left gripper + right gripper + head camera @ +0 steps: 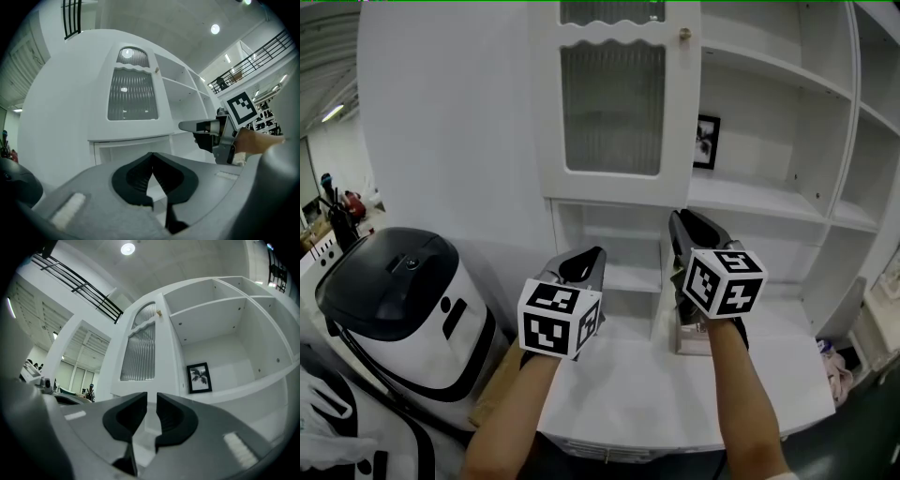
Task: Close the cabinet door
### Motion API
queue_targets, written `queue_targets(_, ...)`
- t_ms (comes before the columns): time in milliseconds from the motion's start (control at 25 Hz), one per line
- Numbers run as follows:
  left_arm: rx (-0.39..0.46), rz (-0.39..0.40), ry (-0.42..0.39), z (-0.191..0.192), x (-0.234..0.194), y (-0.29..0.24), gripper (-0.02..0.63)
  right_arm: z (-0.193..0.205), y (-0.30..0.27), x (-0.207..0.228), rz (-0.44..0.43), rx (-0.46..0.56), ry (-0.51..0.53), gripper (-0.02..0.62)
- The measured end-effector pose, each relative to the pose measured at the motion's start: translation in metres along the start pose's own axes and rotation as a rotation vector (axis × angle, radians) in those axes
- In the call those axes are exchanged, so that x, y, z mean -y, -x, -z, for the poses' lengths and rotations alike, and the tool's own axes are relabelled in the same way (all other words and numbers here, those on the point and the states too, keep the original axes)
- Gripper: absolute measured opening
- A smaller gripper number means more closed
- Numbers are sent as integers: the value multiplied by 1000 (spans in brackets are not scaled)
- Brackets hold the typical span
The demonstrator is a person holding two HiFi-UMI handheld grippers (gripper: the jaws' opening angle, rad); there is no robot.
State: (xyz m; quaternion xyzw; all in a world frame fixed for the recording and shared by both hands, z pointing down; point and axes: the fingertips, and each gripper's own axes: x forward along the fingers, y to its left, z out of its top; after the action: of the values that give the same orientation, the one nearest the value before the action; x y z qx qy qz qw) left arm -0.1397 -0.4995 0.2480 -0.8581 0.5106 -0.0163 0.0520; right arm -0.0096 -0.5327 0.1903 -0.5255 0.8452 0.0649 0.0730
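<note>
The white cabinet door [616, 103] with ribbed glass and a small brass knob [684, 35] at its upper right looks flat against the cabinet front; the same door [132, 96] [140, 350] shows in both gripper views. My left gripper [594, 255] hovers level below it over the counter, jaws shut with nothing between them [152, 155]. My right gripper [679, 219] is held beside it to the right, pointing slightly up at the shelves; its jaws [151, 398] stand a narrow gap apart and hold nothing. The right gripper [187, 125] also shows from the side in the left gripper view.
Open white shelves [769, 197] fill the right of the cabinet, with a framed picture [707, 141] on one. A white counter [675, 394] lies under my arms. A white and black bin-like machine [403, 300] stands at the left, a cardboard box [499, 380] beside it.
</note>
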Motion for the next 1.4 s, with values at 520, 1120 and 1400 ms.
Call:
queue_targets(520,-25,-4,26,9,-6,74,0,15,59,-51,36,-56,-1,34)
queue_targets(1120,-26,15,52,16,-2,126,0,37,107,-90,60,-118,12,2)
queue_targets(1400,-31,28,51,19,4,127,0,39,112,-93,63,-124,17,2)
